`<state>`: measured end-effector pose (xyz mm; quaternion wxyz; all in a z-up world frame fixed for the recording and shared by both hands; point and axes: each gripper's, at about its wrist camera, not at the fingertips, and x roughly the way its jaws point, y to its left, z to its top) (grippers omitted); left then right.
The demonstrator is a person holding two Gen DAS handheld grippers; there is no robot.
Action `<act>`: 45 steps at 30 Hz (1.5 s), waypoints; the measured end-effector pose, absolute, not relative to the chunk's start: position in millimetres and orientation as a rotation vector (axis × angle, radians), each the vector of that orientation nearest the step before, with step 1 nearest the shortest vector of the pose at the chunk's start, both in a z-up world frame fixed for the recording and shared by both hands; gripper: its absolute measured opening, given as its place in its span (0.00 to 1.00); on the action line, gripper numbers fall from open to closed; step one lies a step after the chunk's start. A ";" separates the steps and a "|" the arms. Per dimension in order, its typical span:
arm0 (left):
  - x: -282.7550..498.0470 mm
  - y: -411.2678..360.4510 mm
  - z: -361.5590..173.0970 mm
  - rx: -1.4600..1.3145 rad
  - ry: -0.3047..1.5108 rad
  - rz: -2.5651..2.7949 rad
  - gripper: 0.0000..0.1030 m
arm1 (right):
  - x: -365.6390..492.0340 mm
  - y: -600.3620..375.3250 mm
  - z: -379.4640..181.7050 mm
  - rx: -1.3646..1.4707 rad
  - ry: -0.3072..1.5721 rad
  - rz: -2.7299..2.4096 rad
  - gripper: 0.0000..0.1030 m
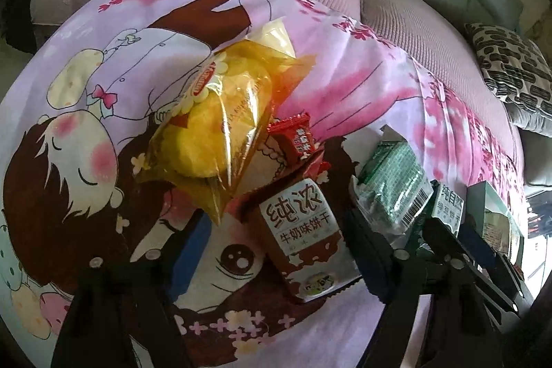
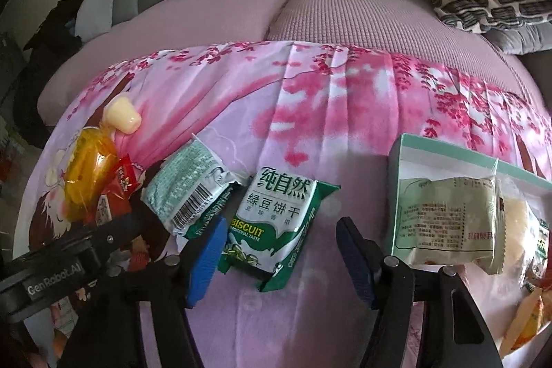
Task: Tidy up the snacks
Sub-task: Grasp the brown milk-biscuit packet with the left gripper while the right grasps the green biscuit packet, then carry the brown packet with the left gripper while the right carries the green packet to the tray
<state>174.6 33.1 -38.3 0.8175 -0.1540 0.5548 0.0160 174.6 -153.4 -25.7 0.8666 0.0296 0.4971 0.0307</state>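
Your mint-edged box (image 2: 448,157) lies open at the right on the pink printed sheet (image 2: 310,99), holding a pale wrapped snack (image 2: 452,223) with small print too fine to read, and further packets at its right end. Your right claw (image 2: 279,250) stands open around the green biscuit packet (image 2: 272,223), marked "BISCUIT" and "纯自然 绿豆饼干" (the left pad sits right at its edge, the right pad apart). A second green packet (image 2: 186,192) lies barcode-up just beside it. Your left claw (image 1: 272,250) is open too, straddling the brown packet (image 1: 303,230) reading "纯浓 牛奶味饼干". Beyond it lie a small red sachet (image 1: 296,140), a yellow cake bag (image 1: 214,126) and a jelly cup (image 2: 122,116).
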 end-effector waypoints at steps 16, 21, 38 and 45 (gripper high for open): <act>173.6 26.2 -32.3 -0.347 1.150 -0.052 0.40 | 172.2 -155.5 -22.4 0.136 1.040 0.077 0.42; 163.2 25.4 -18.3 -0.338 1.119 -0.076 0.40 | 158.4 -158.7 -8.9 0.161 1.013 0.091 0.42; 132.3 -45.1 33.1 -0.199 1.009 -0.267 0.40 | 71.0 -260.7 44.9 0.277 0.890 -0.085 0.42; 107.6 -121.8 43.9 -0.049 1.000 -0.451 0.40 | 33.3 -320.6 39.7 0.305 0.920 -0.194 0.42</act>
